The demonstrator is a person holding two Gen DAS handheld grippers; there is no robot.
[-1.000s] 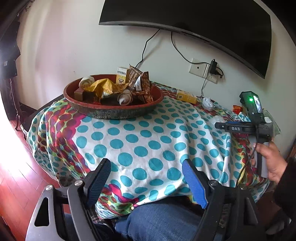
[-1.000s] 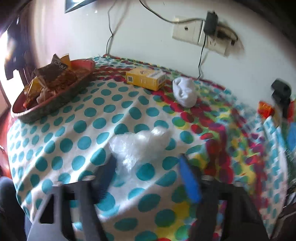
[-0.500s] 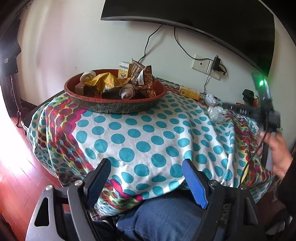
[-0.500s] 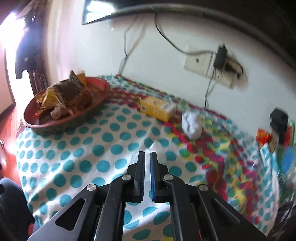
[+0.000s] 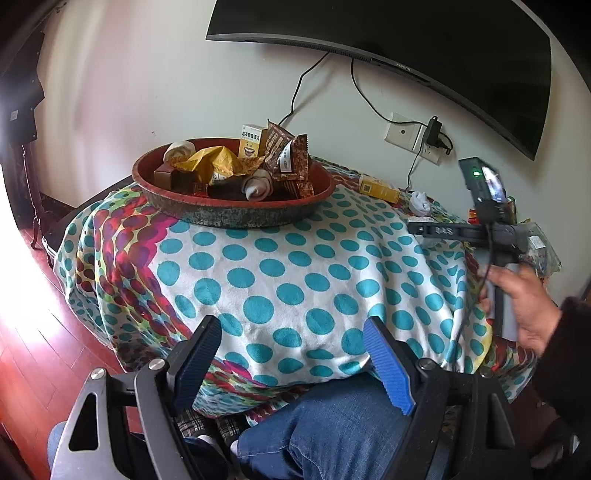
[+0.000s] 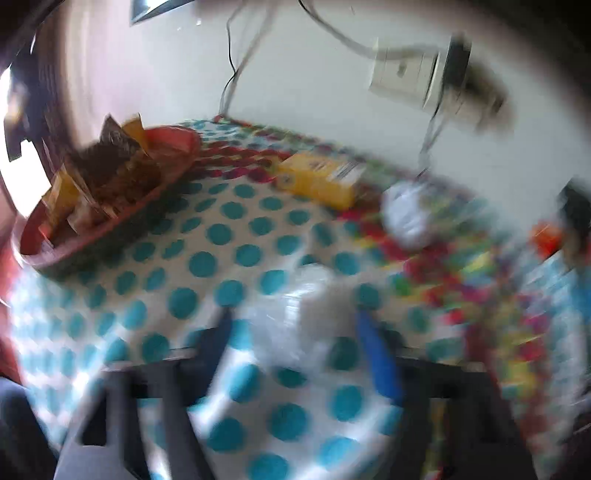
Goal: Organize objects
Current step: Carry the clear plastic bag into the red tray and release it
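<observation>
My left gripper (image 5: 291, 325) is open and holds nothing; it hangs over the front edge of the dotted tablecloth (image 5: 295, 266), above a knee in jeans. In the blurred right wrist view, my right gripper (image 6: 294, 319) is low over the cloth. Its jaws are opening, and a crumpled clear plastic bag (image 6: 280, 325) lies between them without being pressed. A red bowl (image 5: 236, 214) full of snack packets and boxes stands at the back left. A yellow box (image 6: 317, 177) and a white cloth wad (image 6: 406, 218) lie behind the bag.
A hand (image 5: 524, 295) holds the right gripper's handle at the table's right side. A wall socket (image 5: 402, 133) with a plugged charger and a dark screen (image 5: 406, 33) are on the wall behind. Small orange and dark items (image 6: 546, 236) crowd the far right edge.
Half a second ago the right gripper's jaws were shut above the cloth; now they stand apart around the plastic bag, and the gripper has shifted toward it. The left gripper has not moved.
</observation>
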